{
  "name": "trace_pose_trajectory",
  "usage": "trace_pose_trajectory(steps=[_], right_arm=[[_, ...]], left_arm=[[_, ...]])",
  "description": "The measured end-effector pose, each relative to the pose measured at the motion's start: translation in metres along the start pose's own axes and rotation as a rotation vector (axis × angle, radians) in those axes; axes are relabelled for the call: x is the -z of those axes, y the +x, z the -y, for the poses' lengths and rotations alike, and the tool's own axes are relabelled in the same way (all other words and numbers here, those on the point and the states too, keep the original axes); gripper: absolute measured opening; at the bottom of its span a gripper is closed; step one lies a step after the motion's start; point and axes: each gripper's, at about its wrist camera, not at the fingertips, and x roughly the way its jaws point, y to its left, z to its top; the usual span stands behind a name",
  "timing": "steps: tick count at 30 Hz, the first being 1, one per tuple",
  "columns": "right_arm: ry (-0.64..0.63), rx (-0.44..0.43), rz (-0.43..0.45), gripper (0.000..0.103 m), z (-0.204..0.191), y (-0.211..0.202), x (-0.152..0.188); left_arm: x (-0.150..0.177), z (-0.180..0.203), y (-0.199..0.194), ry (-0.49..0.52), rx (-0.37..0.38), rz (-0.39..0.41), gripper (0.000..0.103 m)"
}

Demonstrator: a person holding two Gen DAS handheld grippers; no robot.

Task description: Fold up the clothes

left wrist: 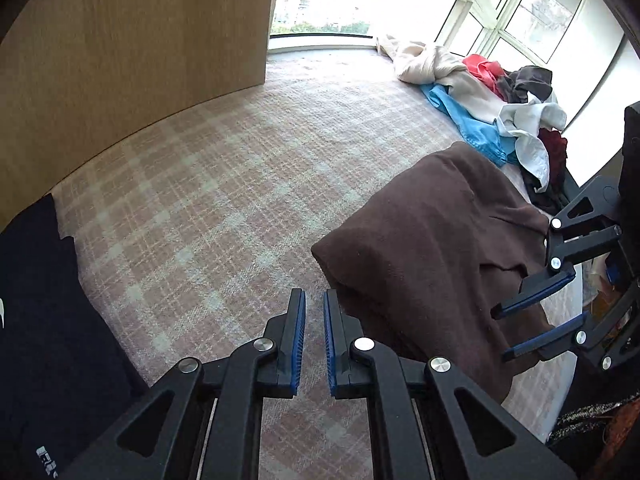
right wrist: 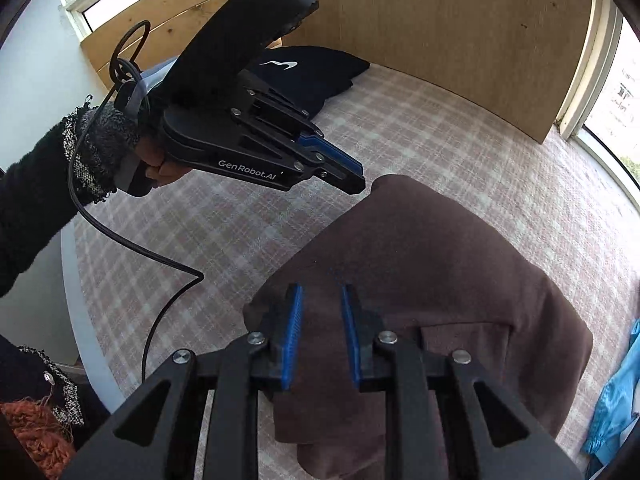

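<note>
The left gripper (left wrist: 314, 304) hangs over bare plaid cover (left wrist: 208, 200) just left of the brown garment (left wrist: 432, 248), its jaws a narrow slit apart with nothing between them; the right gripper (right wrist: 320, 300) hovers over that garment's near edge, jaws a little apart, released, no cloth pinched; the garment lies folded on the cover; a folded black top (right wrist: 316, 76) sits by the wooden board (left wrist: 132, 60); a clothes pile (left wrist: 484, 96) lies under the window (left wrist: 532, 8).
</note>
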Motion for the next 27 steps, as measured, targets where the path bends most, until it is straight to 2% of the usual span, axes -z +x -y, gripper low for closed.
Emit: trace_pose_trajectory(steps=[2, 3, 5, 7, 10, 12, 14, 15, 16, 19, 23, 25, 27], right_arm=[[-0.017, -0.009, -0.012, 0.021, -0.011, -0.002, 0.004], [-0.038, 0.004, -0.018, 0.024, -0.018, -0.001, 0.006], [-0.094, 0.06, -0.039, 0.035, -0.03, 0.007, 0.007], [-0.128, 0.129, -0.085, 0.036, -0.031, 0.025, 0.008], [-0.101, 0.095, -0.115, 0.026, -0.02, 0.034, 0.017], [-0.097, 0.073, -0.12, 0.022, -0.013, 0.032, 0.021], [-0.11, 0.058, -0.136, 0.02, -0.012, 0.028, 0.025], [-0.118, 0.049, -0.142, 0.02, -0.012, 0.027, 0.026], [-0.117, 0.039, -0.142, 0.019, -0.012, 0.025, 0.026], [-0.115, -0.006, -0.136, 0.018, -0.015, 0.018, 0.024], [-0.161, -0.016, -0.16, 0.024, -0.021, 0.022, 0.02], [-0.116, -0.06, -0.151, 0.026, -0.012, 0.009, 0.022], [-0.015, -0.148, -0.09, 0.025, 0.01, -0.022, 0.024]], left_arm=[[-0.001, -0.004, 0.002, -0.018, 0.062, -0.001, 0.017], [-0.003, -0.007, 0.002, -0.032, 0.086, 0.002, 0.017], [-0.007, -0.01, 0.002, -0.04, 0.099, 0.004, 0.017], [-0.012, -0.012, 0.006, -0.042, 0.099, -0.01, 0.018], [-0.017, -0.011, 0.012, 0.002, 0.084, -0.037, 0.02], [-0.02, -0.011, 0.015, 0.031, 0.075, -0.049, 0.021], [-0.02, -0.018, 0.017, 0.03, 0.034, -0.059, 0.026], [-0.02, -0.022, 0.017, 0.026, 0.009, -0.065, 0.025], [-0.02, -0.025, 0.018, 0.022, -0.016, -0.071, 0.018], [-0.017, -0.032, 0.003, -0.014, 0.022, -0.04, 0.017], [-0.023, -0.007, -0.021, 0.022, 0.067, 0.031, 0.017], [-0.025, 0.011, -0.014, 0.05, 0.115, 0.028, 0.017], [-0.022, 0.026, -0.002, 0.079, 0.135, 0.006, 0.019]])
